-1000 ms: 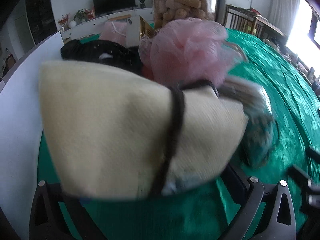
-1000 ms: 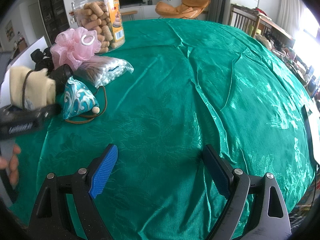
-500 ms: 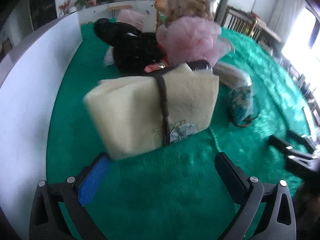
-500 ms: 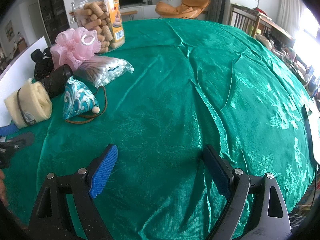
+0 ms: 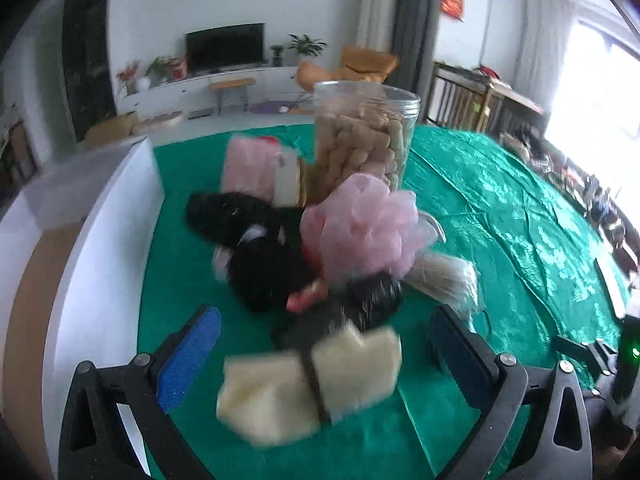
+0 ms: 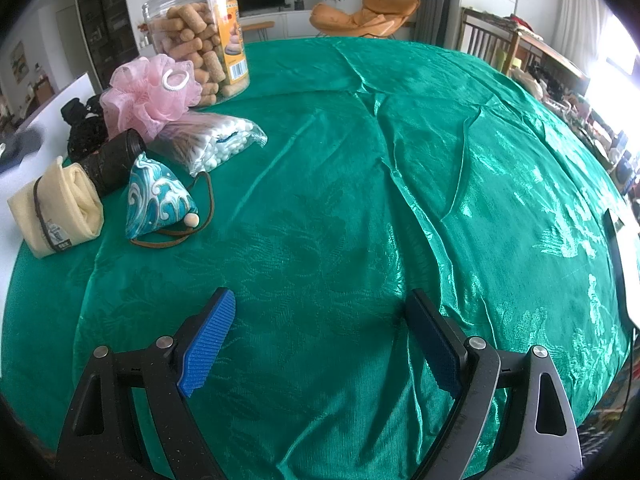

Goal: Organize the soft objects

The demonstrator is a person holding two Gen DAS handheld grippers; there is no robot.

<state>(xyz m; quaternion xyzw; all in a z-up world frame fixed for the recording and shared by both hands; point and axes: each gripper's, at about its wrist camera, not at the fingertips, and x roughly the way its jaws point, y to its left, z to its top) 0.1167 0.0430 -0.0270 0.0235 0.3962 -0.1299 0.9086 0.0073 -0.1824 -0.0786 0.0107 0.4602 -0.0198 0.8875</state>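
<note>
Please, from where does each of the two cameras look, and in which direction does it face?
Left wrist: sits on the left gripper, faces the object pile; both fingers show, open.
Right wrist: sits on the right gripper, faces across the green tablecloth; both fingers show, open.
Shared: cream cloth roll, pink mesh sponge, snack jar.

A clear jar of biscuits (image 6: 200,36) stands on the green tablecloth (image 6: 400,160) beside a bag of cotton swabs (image 6: 216,144).

Bright window glare at right, left wrist view motion-blurred, fisheye edges warped.
</note>
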